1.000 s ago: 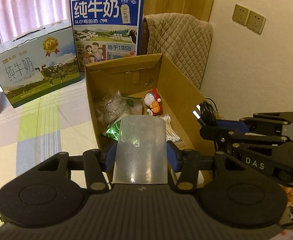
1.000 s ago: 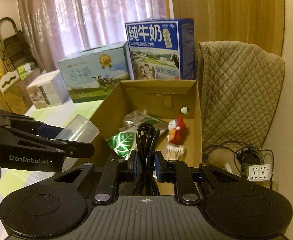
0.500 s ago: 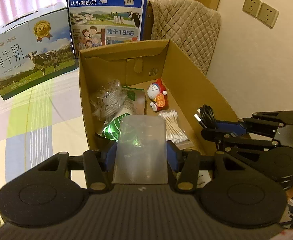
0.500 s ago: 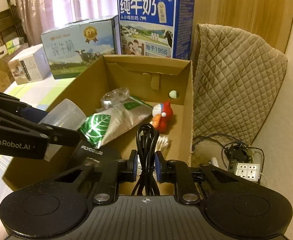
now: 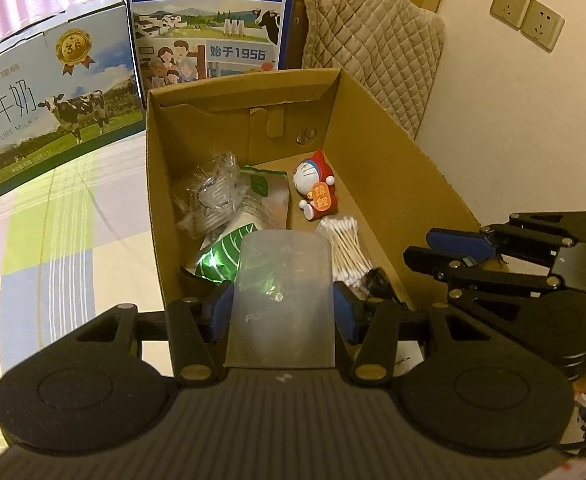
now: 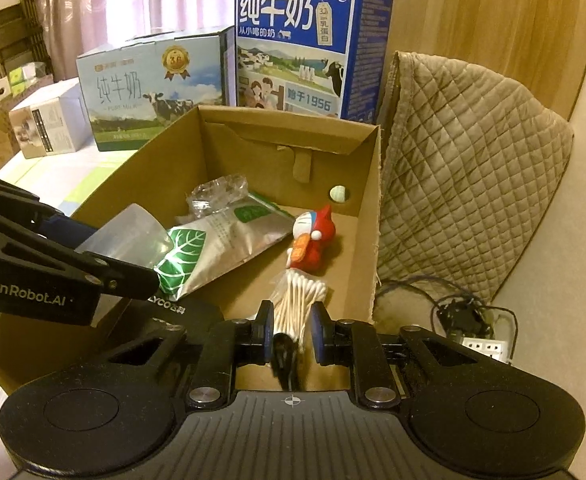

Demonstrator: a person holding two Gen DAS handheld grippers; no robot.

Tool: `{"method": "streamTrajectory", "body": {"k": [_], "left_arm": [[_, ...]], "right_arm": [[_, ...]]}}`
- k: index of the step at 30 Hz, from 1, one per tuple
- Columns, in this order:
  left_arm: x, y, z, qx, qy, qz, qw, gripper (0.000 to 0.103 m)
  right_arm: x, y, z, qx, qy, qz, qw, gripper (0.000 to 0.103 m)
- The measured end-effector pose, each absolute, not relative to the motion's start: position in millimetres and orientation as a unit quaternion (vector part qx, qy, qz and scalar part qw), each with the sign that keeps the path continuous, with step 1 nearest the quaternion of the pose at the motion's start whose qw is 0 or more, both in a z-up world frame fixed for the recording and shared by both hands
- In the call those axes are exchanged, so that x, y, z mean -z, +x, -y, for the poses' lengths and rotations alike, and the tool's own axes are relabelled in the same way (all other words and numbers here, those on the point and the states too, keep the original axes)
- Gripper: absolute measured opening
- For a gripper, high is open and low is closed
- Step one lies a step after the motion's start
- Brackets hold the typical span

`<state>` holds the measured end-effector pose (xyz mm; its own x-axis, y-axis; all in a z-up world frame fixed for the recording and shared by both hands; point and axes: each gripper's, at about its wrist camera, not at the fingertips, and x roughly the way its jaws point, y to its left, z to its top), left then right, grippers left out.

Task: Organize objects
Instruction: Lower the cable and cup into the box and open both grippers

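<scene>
step in hand: both tongs are over the cardboard box (image 5: 397, 168), which points to dropping carried items into it; the left tongs (image 5: 283, 304) have yet to let go of the clear plastic cup (image 5: 283, 280).
doing it well: the cup looks light and springy, so it probably wants lowering close to the box floor before the pads part, or it may bounce or roll. the free patch seems to be at the near end of the box, short of the green leaf pouch (image 6: 217, 244).
left tongs state: clenched on the cup, blue pads pressing its two sides, the cup's mouth pointing into the box.
left tongs pose: reaching over the near wall of the box, tilted down toward its floor.
right tongs state: the right tongs (image 6: 291, 334) stand parted, pads clear of anything; the black cable (image 6: 287, 360) lies below the gap, apparently let go.
right tongs pose: over the near right corner of the box, aimed along its length, just beside the left tongs.
cable place: at the near end of the box, touching or just short of the cotton swabs (image 6: 299, 300).
other contents: the red-and-white figurine (image 5: 317, 190) beyond the swabs by the right wall of the box; a crumpled clear wrapper (image 5: 209, 196) toward the far left corner.
risk: the two tongs are close together over the box, so a sideways move could knock them.
</scene>
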<state>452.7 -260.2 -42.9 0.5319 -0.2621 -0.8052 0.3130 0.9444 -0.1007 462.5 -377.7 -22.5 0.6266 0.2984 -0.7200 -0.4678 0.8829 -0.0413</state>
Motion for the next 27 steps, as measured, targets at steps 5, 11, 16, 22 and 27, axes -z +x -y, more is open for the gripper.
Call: {"method": "streamTrajectory", "body": {"k": [5, 11, 16, 22, 27], "left_arm": [[44.5, 455.4, 261.2, 0.164, 0.026, -0.457, 0.874, 0.048], [44.5, 456.6, 262.7, 0.17, 0.025, -0.455, 0.874, 0.048], [40.2, 454.9, 264.7, 0.171, 0.029, -0.439, 0.882, 0.072], [37.8, 452.2, 261.5, 0.17, 0.033, -0.436, 0.883, 0.078], [35.8, 448.2, 256.8, 0.166, 0.031, -0.437, 0.884, 0.079]], "right_arm": [[21.0, 462.1, 378.6, -0.22, -0.11, -0.376, 0.894, 0.016], [21.4, 462.2, 379.2, -0.223, -0.105, -0.377, 0.893, 0.016], [19.9, 459.9, 379.0, -0.229, -0.103, -0.379, 0.891, 0.024], [12.5, 448.9, 377.0, -0.244, -0.102, -0.366, 0.892, 0.057], [8.8, 442.0, 377.8, -0.245, -0.093, -0.367, 0.892, 0.062]]}}
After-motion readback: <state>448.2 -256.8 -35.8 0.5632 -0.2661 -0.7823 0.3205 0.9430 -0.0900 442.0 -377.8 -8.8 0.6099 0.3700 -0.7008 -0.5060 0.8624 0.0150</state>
